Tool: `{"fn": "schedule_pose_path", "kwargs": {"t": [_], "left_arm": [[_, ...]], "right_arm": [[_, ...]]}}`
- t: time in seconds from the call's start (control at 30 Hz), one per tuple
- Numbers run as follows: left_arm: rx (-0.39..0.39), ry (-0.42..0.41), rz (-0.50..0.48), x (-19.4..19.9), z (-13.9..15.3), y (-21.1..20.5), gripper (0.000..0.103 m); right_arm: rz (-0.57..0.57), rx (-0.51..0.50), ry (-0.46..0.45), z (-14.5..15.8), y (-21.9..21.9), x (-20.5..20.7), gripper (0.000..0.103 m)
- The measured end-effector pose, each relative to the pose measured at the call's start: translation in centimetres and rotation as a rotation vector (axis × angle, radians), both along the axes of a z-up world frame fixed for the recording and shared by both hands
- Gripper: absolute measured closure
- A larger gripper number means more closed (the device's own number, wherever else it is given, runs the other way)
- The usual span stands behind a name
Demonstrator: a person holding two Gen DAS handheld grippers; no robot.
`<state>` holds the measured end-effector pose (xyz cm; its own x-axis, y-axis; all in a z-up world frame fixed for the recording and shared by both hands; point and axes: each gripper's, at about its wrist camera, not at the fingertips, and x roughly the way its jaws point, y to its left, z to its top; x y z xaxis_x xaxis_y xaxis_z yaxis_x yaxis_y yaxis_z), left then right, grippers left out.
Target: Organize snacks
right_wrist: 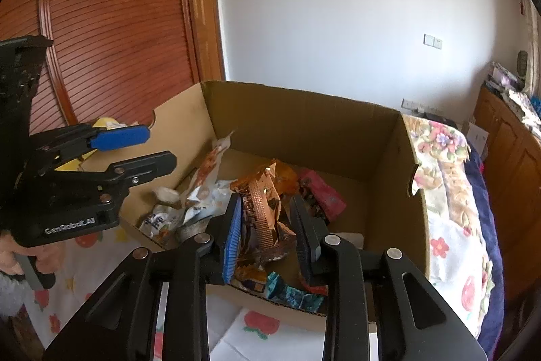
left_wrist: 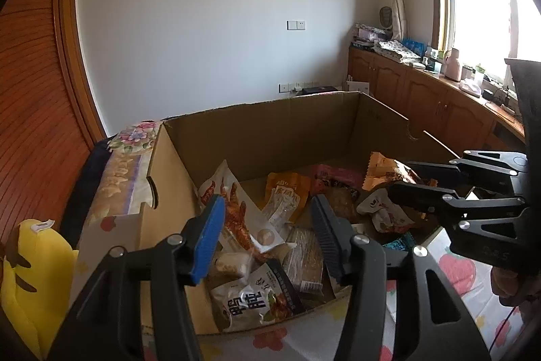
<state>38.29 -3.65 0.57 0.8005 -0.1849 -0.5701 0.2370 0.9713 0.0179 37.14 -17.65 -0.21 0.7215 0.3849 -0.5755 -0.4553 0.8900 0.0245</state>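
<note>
"GenRobot.AI" marked my left claw [right_wrist: 148, 148], which hung partly open and empty above the cardboard box [left_wrist: 270, 127]. My right claw [right_wrist: 267, 225], tilted downward into the box, bracketed an orange-brown snack packet [right_wrist: 263, 208]; actual grip indeterminate.

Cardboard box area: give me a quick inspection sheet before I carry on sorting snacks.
Surface: flower-print cloth under the cardboard box.
Job's things: snack packets loose inside the box; brown wafer packet upright.
Clutter: yellow plush toy beside the box.
Grippers: left gripper open above the packets; right gripper shut on the brown wafer packet.
Cables: one thin dark cord, lower right.
Surroundings: wooden cabinets, window, louvred door.
</note>
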Motion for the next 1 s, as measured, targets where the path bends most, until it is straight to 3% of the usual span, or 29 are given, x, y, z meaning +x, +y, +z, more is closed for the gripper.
{"fn": "schedule_pose_path", "kwargs": {"t": [0.4, 1.0], "left_arm": [[-0.005, -0.021, 0.026, -3.2, 1.6, 0.3, 0.049], [-0.004, -0.105, 0.028, -14.2, 5.9, -0.2, 0.045]], "right_arm": [[-0.023, 0.005, -0.010, 1.3, -0.6, -2.3, 0.068], [-0.091, 0.022, -0.086, 5.6, -2.2, -12.6, 0.059]]}}
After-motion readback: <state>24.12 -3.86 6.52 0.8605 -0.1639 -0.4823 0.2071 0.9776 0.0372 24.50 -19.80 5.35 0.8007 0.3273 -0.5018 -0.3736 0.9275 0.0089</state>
